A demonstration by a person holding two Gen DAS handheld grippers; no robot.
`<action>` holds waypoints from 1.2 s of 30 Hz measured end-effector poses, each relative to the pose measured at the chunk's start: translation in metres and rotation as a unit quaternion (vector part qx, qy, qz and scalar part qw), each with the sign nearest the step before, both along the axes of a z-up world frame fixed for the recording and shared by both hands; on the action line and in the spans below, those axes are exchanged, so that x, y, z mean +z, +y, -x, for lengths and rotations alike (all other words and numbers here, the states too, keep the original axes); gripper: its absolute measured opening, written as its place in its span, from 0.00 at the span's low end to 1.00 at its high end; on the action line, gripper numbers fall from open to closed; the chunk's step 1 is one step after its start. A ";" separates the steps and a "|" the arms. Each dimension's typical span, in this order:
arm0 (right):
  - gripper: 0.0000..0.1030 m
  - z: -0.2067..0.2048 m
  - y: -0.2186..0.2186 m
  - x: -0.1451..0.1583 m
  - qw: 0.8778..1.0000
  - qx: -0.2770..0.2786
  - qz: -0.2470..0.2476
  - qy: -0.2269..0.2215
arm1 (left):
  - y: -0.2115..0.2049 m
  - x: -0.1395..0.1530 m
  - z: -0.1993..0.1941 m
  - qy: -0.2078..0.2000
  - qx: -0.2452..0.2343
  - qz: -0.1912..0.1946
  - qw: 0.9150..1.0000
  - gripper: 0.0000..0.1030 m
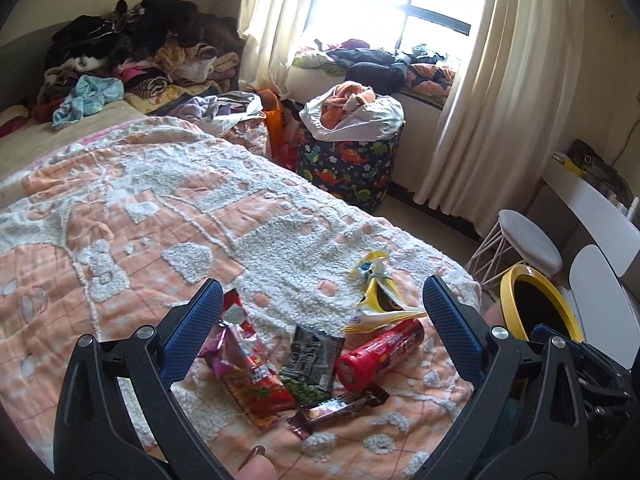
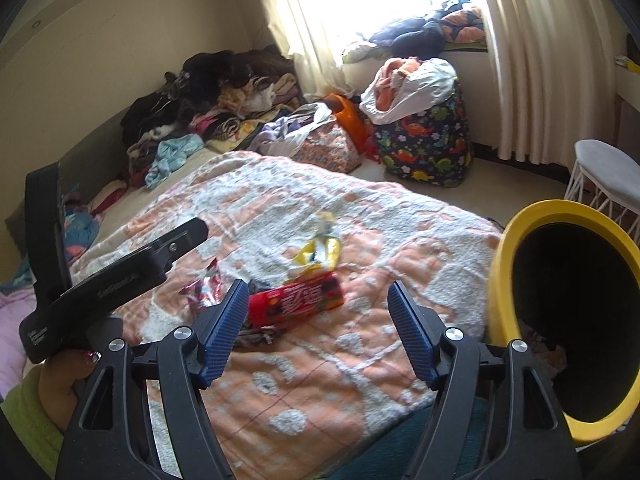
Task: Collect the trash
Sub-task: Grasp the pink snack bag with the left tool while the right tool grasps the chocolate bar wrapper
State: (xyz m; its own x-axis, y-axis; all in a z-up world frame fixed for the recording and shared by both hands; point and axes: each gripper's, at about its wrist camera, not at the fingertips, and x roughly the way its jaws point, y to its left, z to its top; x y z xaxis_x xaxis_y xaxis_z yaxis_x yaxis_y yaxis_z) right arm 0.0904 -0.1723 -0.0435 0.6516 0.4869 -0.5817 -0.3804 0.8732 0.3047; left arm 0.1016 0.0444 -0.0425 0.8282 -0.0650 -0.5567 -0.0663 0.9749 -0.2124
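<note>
Snack trash lies on the orange-and-white bedspread (image 1: 160, 216): a red tube (image 1: 380, 354), a yellow wrapper (image 1: 380, 296), a dark pea packet (image 1: 310, 364), a red-pink packet (image 1: 248, 360) and a brown bar wrapper (image 1: 340, 406). My left gripper (image 1: 320, 320) is open just above this pile, holding nothing. My right gripper (image 2: 318, 320) is open and empty, near the red tube (image 2: 296, 300) and yellow wrapper (image 2: 316, 254). A yellow-rimmed black bin (image 2: 560, 320) stands beside the bed at the right; it also shows in the left wrist view (image 1: 536, 304).
A pile of clothes (image 1: 132, 52) covers the bed's far end. A dinosaur-print hamper (image 1: 348, 160) stands by the window. A white stool (image 1: 524, 244) and a white chair (image 1: 600, 292) stand near the bin. The left gripper's body (image 2: 100, 280) crosses the right view.
</note>
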 end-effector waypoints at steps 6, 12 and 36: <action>0.67 -0.003 0.032 -0.012 0.999 0.028 0.010 0.030 | 0.026 -0.008 0.004 0.009 0.028 0.004 1.000 0.89; 0.67 -0.011 0.055 -0.026 0.997 0.038 0.024 0.062 | 0.049 -0.019 0.009 0.022 0.052 0.011 0.998 0.89; 0.41 -0.045 0.092 -0.085 0.980 0.050 0.007 0.191 | 0.081 -0.079 0.009 0.096 0.052 0.144 0.984 0.58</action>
